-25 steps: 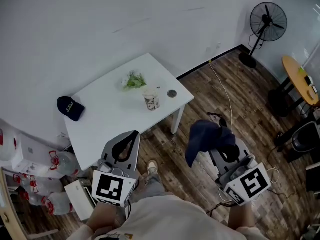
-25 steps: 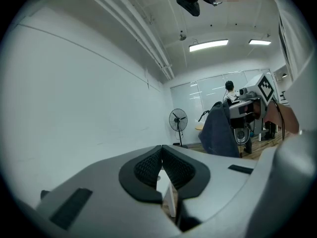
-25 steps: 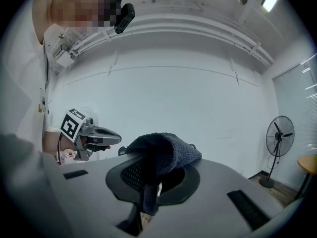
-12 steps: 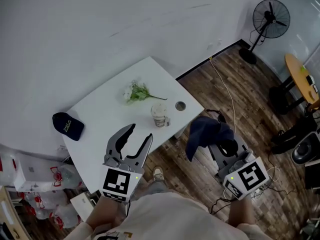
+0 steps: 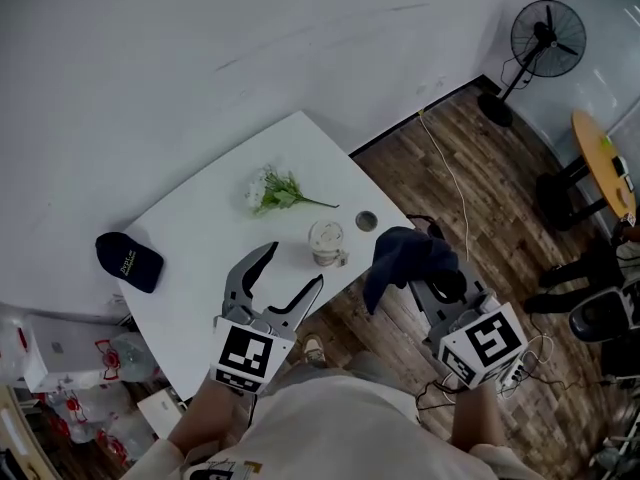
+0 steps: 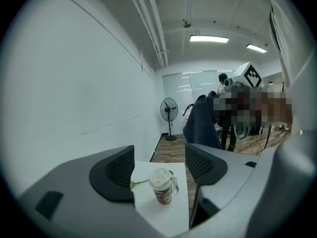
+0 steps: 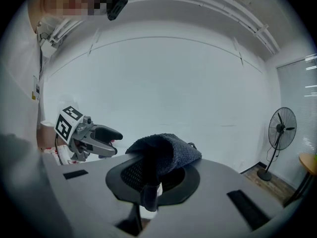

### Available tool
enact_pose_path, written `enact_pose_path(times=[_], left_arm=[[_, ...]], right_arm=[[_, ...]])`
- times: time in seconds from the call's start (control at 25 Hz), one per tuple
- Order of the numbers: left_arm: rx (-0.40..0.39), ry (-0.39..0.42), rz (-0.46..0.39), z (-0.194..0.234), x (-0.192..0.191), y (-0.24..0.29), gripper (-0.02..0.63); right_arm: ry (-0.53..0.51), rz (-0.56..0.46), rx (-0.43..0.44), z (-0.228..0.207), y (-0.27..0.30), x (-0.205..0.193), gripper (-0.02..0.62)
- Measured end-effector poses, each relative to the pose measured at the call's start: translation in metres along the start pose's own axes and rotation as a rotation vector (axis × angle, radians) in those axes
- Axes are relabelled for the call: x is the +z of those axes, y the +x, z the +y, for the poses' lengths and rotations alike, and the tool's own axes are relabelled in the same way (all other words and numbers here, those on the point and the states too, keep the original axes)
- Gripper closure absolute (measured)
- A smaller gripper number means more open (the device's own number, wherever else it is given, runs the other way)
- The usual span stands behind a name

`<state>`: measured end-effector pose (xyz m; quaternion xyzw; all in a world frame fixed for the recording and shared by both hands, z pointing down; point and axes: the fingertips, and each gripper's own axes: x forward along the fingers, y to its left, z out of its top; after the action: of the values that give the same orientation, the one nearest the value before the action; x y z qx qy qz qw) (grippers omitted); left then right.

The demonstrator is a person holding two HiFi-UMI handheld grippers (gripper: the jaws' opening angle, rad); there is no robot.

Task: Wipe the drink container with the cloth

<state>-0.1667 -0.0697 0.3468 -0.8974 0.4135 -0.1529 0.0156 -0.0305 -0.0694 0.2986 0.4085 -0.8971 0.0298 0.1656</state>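
The drink container (image 5: 327,241), a cup with a white lid and brown sleeve, stands upright near the white table's (image 5: 210,228) front edge. My left gripper (image 5: 293,268) hovers just short of it, over the table edge. Its jaws are opening and nothing is between them. In the left gripper view the cup (image 6: 162,185) shows beyond the left gripper (image 6: 159,163), framed by the wide gap. My right gripper (image 5: 425,280) is shut on a dark blue cloth (image 5: 400,258) to the right of the cup, over the floor. The cloth (image 7: 166,155) drapes over the right gripper (image 7: 153,175) and hides its tips.
A flower sprig (image 5: 275,190) and a small round lid (image 5: 366,221) lie behind the cup, and a dark cap (image 5: 128,261) sits at the table's left end. A standing fan (image 5: 547,38), a yellow round table (image 5: 600,158) and a floor cable (image 5: 450,183) are at the right.
The left gripper's jaws went from shut to wide open. Both grippers came closer to the table, and the right one carried the cloth left toward the cup.
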Motion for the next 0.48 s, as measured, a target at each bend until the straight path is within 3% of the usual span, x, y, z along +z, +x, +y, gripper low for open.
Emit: enact_pose_path(times=[0.48], left_arm=[[0.055,-0.006,0.12,-0.007,-0.022,0.055,0.276]], right_arm=[[0.018,0.05,0.127,-0.048,0.036,-0.029,0.552]])
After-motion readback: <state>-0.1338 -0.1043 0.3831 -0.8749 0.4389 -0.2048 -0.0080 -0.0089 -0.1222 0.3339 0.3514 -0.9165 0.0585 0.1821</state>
